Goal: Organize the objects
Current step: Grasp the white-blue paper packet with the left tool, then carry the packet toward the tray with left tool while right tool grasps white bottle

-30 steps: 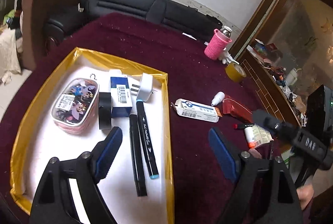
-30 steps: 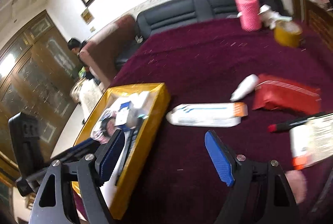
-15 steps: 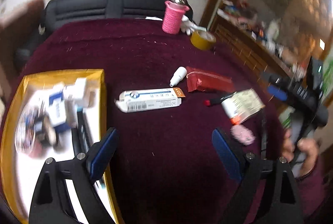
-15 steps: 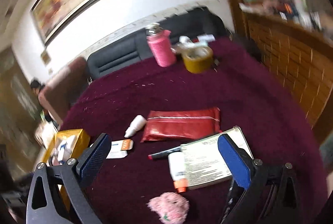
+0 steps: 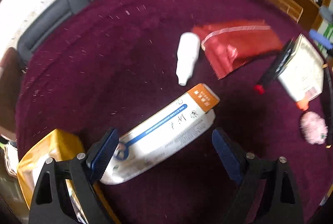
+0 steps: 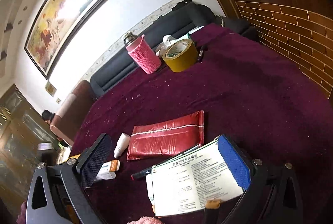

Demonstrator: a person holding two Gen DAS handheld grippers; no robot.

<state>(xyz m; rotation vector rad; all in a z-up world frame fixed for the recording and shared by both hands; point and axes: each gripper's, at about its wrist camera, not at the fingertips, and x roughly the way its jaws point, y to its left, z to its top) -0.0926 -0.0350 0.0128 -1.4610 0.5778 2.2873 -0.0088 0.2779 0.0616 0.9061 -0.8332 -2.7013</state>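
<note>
White and long, the flat cardboard carton with a blue stripe and an orange end flap (image 5: 166,132) is the landmark here, lying on the dark maroon velvet tablecloth (image 5: 104,61). Its long axis runs on a diagonal from the near left corner of the left wrist view up toward the right, so it sits skewed across the span of the left gripper (image 5: 164,151) rather than square to it. Those jaws are spread wide and opening further; the carton's near end lies just by the left blue pad, the orange end reaches past the fingertips, and nothing is gripped. To take it across its narrow width, the wrist would probably need to roll until the pads face the carton's long sides.

Just left of the carton's near end is a corner of the gold-rimmed tray (image 5: 47,144), the likely destination. Beyond the orange flap lies a small white plastic bottle (image 5: 187,57), and right of that a shiny red foil pouch (image 5: 235,44).

The right gripper (image 6: 164,159) is fully spread and empty, poised over a white printed paper leaflet (image 6: 193,180) well right of the carton, so the left hand is the nearer one.
</note>
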